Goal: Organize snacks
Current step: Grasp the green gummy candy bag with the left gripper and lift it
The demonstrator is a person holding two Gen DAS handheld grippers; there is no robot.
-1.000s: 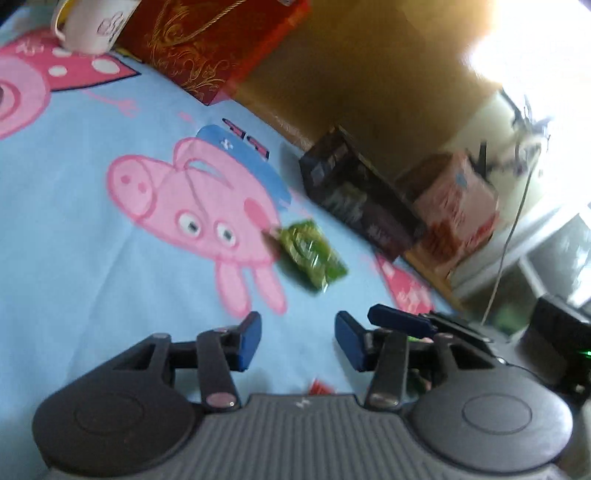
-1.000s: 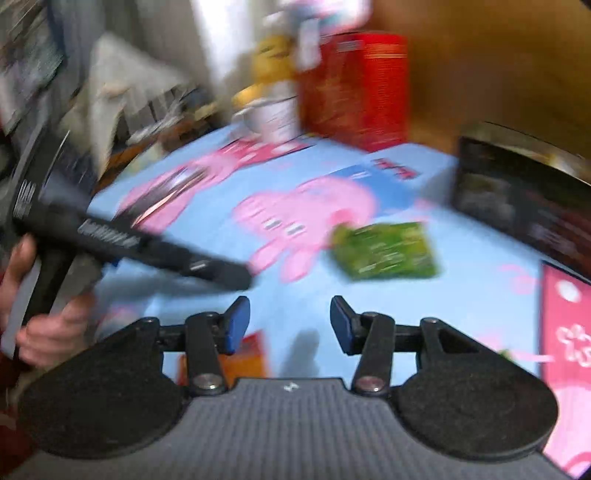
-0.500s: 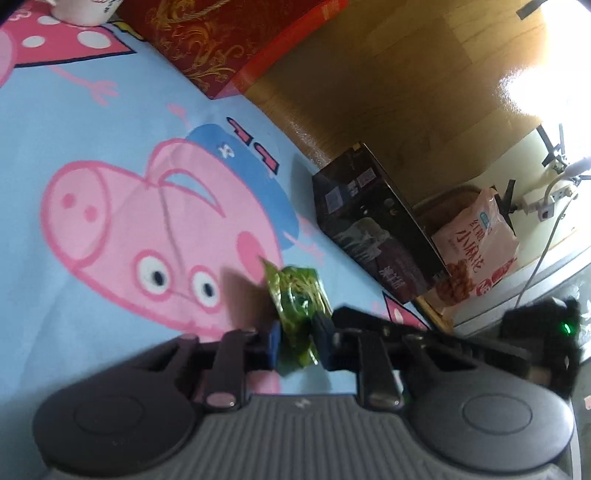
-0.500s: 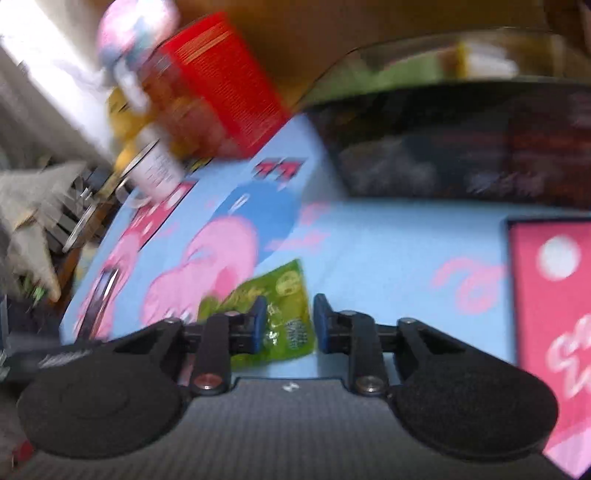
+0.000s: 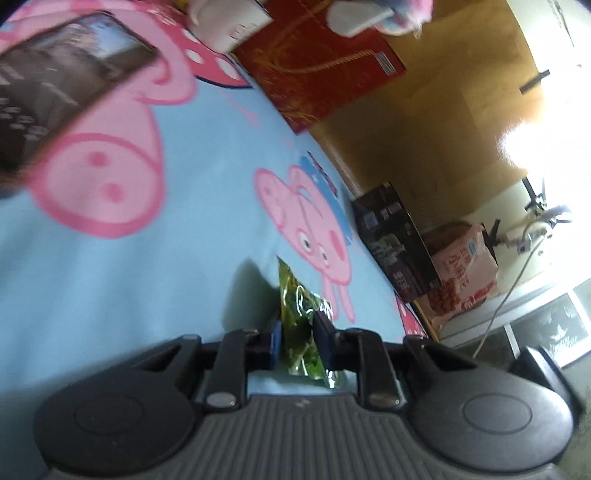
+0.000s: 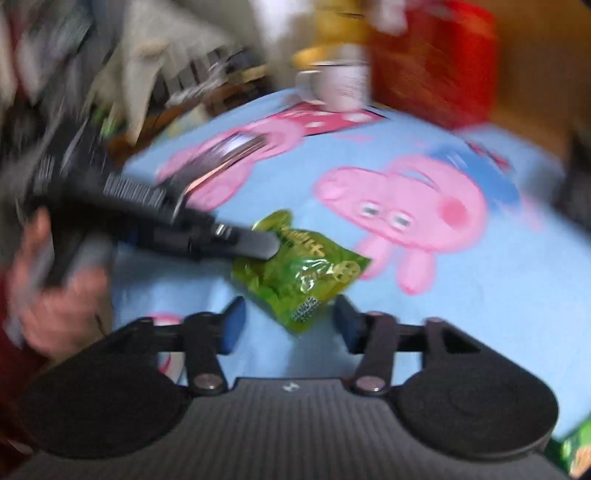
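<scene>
— What's nearest, from where you stand?

— The left gripper (image 5: 297,341), pressed tight on one green packet (image 5: 300,325). The packet stands on edge between the blue pads, lifted a little above the cloth (image 5: 155,280), its shadow falling to the left.

— And the other tool?

— The right gripper (image 6: 290,325) is spread wide with nothing between its fingers. The packet (image 6: 299,273) hangs just ahead of the gap, and you can see the left gripper (image 6: 258,245) biting its top edge, a bare hand (image 6: 55,295) on the handle.

— Any print on the packet?

— A barcode patch near its lower corner; the rest is too blurred to read.

— Farther out?

— The blue cloth shows two pink cartoon pigs. A phone (image 5: 59,96) lies on the far-left one. To the right, at the cloth's edge, stands one dark box (image 5: 397,243) with white lettering I can't make out, and behind it one pink bag (image 5: 463,273) printed with Chinese characters.

— And at the back?

— One red box (image 5: 325,62) with gold flourishes and a white barcode sticker, and one white mug (image 5: 229,22) beside it. Beyond that, the wooden floor (image 5: 443,122).
</scene>
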